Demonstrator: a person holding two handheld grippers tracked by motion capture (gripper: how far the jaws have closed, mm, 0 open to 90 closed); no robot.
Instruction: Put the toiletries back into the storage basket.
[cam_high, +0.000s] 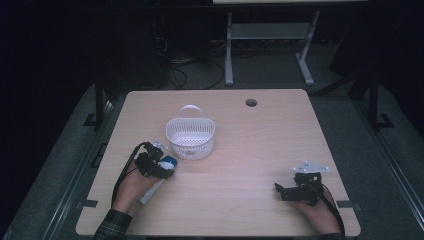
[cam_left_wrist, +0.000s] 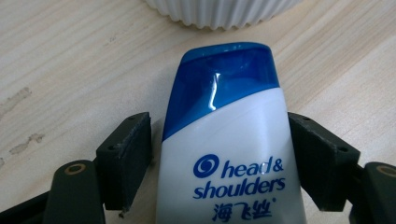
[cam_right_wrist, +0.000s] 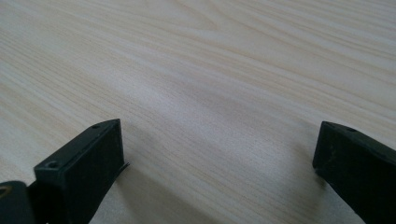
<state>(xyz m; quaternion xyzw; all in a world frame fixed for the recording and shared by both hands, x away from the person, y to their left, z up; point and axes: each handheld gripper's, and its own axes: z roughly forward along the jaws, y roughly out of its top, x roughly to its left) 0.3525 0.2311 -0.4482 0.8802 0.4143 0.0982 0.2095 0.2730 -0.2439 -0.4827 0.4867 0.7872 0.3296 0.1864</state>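
two black grippers on pale wood table (cam_high: 250, 150), dark room around. left gripper (cam_left_wrist: 219, 154) wide, shampoo bottle (cam_left_wrist: 229, 154) between jaws, small gap on one side, other side touching or nearly. bottle lies flat, blue cap points at white basket (cam_high: 190, 138) just beside. right gripper (cam_right_wrist: 219, 158) wide, holds nothing, well apart.

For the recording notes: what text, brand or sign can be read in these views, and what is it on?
"head & shoulders", blue letters beside a swirl logo, on the white shampoo bottle between the left gripper jaws.
"海飞丝", just below it, cut off by the picture's edge.
No other text is readable.
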